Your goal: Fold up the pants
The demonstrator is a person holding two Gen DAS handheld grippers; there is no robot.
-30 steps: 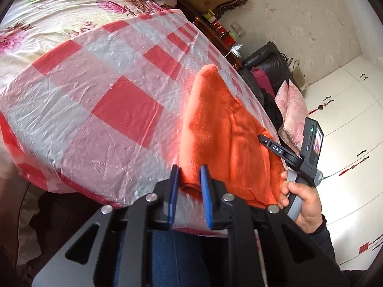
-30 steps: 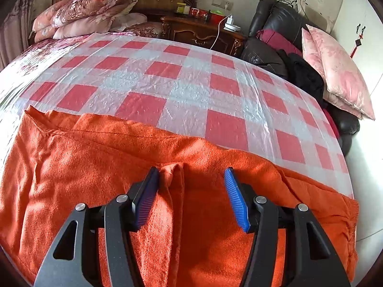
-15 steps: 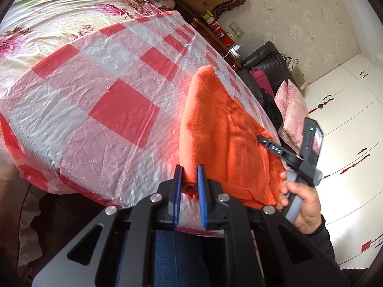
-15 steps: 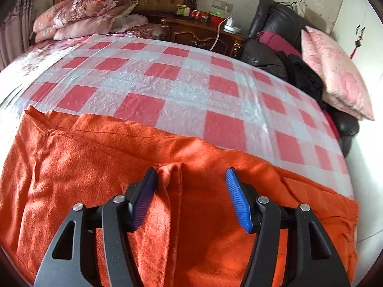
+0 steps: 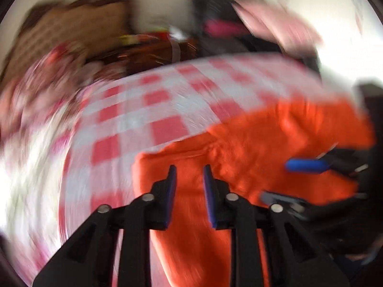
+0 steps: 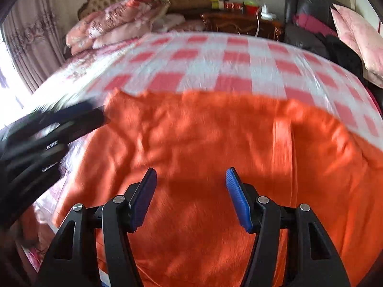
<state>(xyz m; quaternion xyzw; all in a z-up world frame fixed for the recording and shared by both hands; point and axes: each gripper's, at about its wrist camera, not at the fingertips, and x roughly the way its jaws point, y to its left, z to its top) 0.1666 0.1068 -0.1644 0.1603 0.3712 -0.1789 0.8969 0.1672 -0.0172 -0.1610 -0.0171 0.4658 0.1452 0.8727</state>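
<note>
No readable writing anywhere I'm looking, left view's too blurry. Orange fuzzy pants [image 6: 203, 143] are lying wrinkled on the checkered sheet [image 6: 215, 57], near edge. Left gripper [image 5: 189, 179] is opening, gripping nothing; right gripper [image 6: 191, 181] is hanging wide apart, empty, over the pants.

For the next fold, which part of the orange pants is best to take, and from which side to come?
Probably the far left corner of the orange pants, near. It ends in a free point on the checkered cover, so one pad can slide under it. Come from the left, where the left tongs are opening with nothing gripped. The right tongs hang open over the flat middle.
</note>
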